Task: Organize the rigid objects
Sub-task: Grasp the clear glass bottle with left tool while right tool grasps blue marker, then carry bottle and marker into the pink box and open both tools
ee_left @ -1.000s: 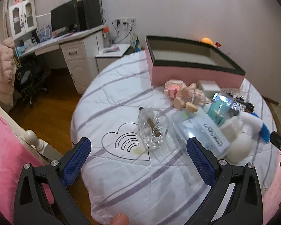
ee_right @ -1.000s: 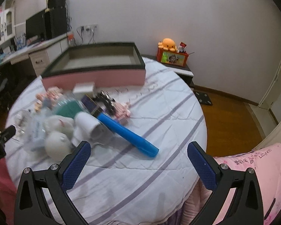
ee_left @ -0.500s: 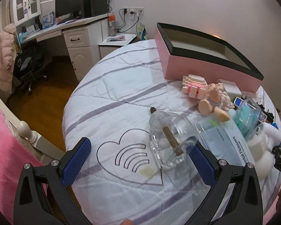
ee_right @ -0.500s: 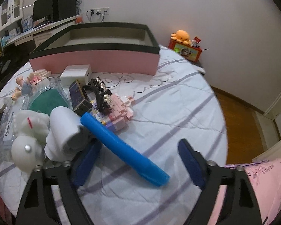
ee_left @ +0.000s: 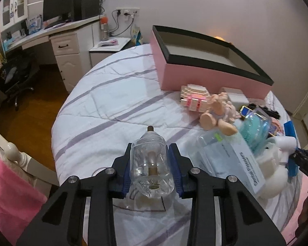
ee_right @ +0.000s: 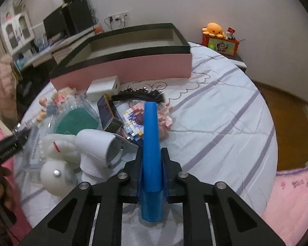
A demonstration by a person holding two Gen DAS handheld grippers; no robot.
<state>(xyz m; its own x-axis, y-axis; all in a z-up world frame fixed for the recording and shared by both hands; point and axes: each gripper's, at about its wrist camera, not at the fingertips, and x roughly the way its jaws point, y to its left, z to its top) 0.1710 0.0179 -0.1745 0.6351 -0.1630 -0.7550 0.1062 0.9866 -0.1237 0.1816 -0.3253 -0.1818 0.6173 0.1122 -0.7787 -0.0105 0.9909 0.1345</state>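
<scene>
My left gripper (ee_left: 152,170) is shut on a clear glass bottle (ee_left: 151,164) with a cork stopper, its neck pointing away from me, over the quilted table. My right gripper (ee_right: 152,168) is shut on a blue tube (ee_right: 151,143) that points forward over the pile. The pink box with a black rim (ee_left: 207,69) stands open at the back; it also shows in the right wrist view (ee_right: 123,67).
A pile lies in front of the box: a brick model (ee_left: 194,100), a doll (ee_left: 217,112), a teal brush in a clear case (ee_left: 254,127), a flat packet (ee_left: 232,160), a white plush (ee_right: 57,149), a white cup (ee_right: 98,143), a small white box (ee_right: 102,87).
Both grippers moved forward and down and closed: the left onto the glass bottle, the right onto the blue tube. Both were open and empty a second ago.
</scene>
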